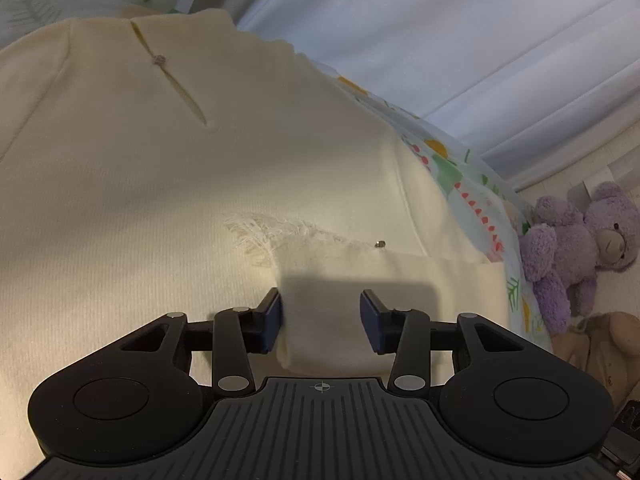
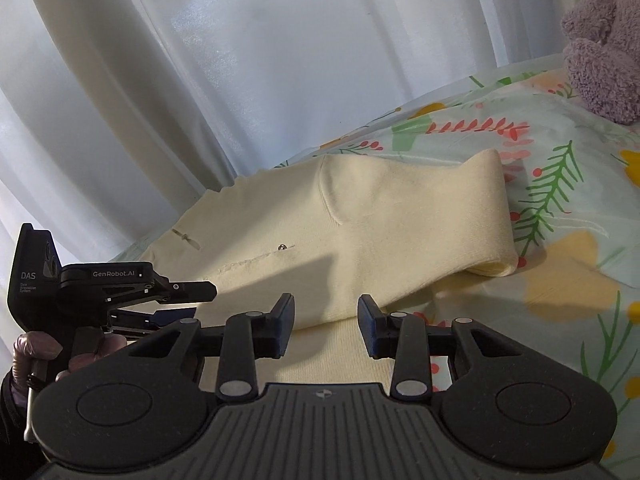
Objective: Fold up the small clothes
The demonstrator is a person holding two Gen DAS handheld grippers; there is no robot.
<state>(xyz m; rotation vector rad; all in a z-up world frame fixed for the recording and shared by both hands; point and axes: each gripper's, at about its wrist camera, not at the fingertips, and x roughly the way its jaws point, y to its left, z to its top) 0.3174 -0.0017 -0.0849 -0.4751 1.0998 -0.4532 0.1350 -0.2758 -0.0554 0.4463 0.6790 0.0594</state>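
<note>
A cream garment [image 1: 168, 200] lies spread on a floral bedsheet [image 2: 560, 208], its near part partly folded over so that a sleeve-like flap [image 2: 440, 208] runs across to the right and ends in a rolled edge well short of the purple plush bear [image 1: 580, 248] at the far right. In the left wrist view the left gripper [image 1: 320, 318] hangs low over the cloth with its jaws spread wide; a raised fold of the fabric sits between the blue pads, brushing the left one, but nothing is pinched. The right gripper [image 2: 325, 326] is likewise wide apart, poised over the near edge of the garment and holding nothing (the left tool shows at the near left of its view). White curtains [image 2: 200, 80] hang beyond the bed.
</note>
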